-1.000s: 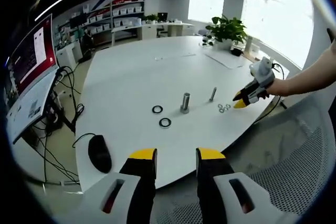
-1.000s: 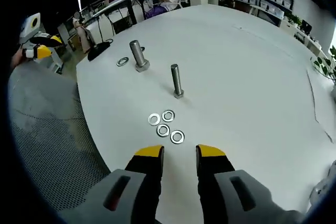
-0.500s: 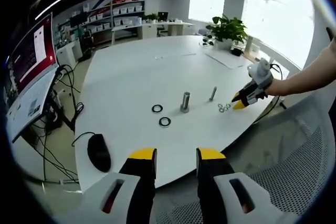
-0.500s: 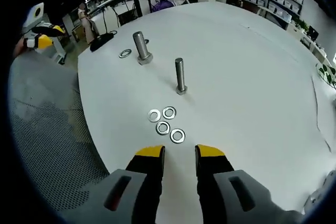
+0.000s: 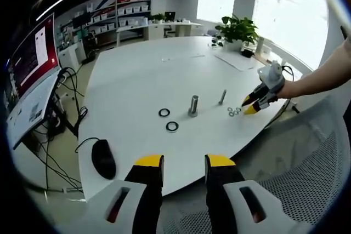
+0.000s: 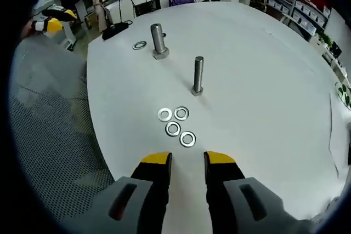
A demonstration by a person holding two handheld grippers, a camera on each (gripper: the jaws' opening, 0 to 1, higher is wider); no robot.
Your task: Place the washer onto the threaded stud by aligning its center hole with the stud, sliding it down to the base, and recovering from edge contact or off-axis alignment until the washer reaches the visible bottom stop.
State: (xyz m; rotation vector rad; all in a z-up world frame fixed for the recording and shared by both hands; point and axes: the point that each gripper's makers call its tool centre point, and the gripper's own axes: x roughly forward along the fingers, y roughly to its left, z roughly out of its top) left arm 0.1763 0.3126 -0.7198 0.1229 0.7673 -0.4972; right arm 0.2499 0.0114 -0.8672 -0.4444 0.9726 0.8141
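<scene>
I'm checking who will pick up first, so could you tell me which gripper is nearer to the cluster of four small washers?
Right. The right gripper hovers just short of the four small washers; the left gripper hangs off the table's edge, far across from them.

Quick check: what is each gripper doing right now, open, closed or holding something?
Left gripper: open, holding nothing, back from the table edge.
Right gripper: open, holding nothing, just short of the four small washers.
</scene>
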